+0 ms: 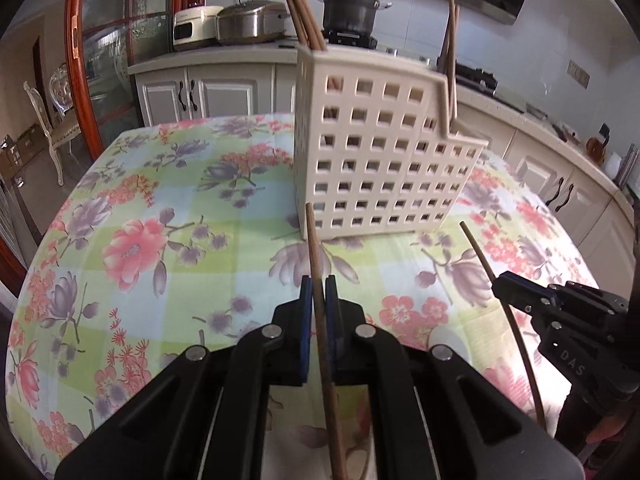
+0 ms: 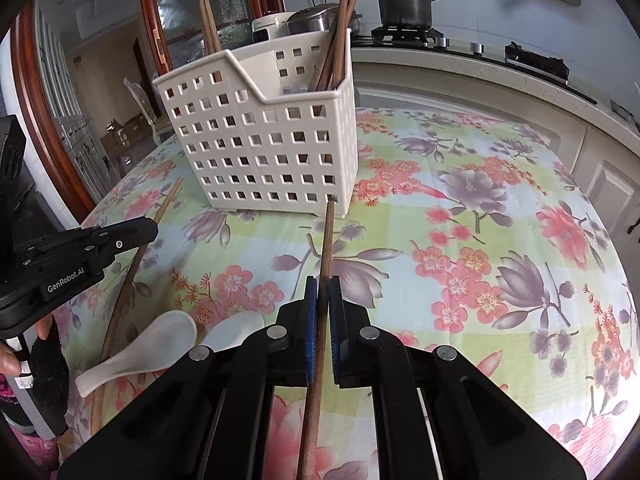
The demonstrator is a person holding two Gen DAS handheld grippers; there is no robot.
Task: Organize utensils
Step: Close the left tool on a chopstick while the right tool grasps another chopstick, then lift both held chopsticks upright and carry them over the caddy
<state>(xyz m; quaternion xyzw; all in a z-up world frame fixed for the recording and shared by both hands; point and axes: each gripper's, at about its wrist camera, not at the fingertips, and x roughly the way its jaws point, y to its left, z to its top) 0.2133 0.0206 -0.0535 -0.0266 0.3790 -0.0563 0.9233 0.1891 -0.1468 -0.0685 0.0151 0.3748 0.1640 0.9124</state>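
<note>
A cream perforated basket [image 1: 380, 152] stands on the floral tablecloth [image 1: 160, 220] with several brown chopsticks [image 1: 298, 4] upright inside it. My left gripper [image 1: 319, 280] is shut on a brown chopstick [image 1: 312, 240] whose tip points at the basket's base. To its right, my right gripper [image 1: 496, 282] holds a second chopstick [image 1: 478, 252]. In the right wrist view, the right gripper [image 2: 323, 282] is shut on its chopstick [image 2: 327, 240], aimed at the basket [image 2: 260, 132]. The left gripper [image 2: 154, 226] clamps its chopstick [image 2: 168, 200]. Two white spoons [image 2: 140, 344] lie on the cloth nearby.
Behind the table runs a kitchen counter [image 1: 224, 56] with rice cookers [image 1: 252, 20] and a dark pot [image 1: 350, 8] on a stove. A wood-framed glass door [image 1: 76, 60] stands at the left. A person's hand [image 2: 10, 360] shows at the left edge.
</note>
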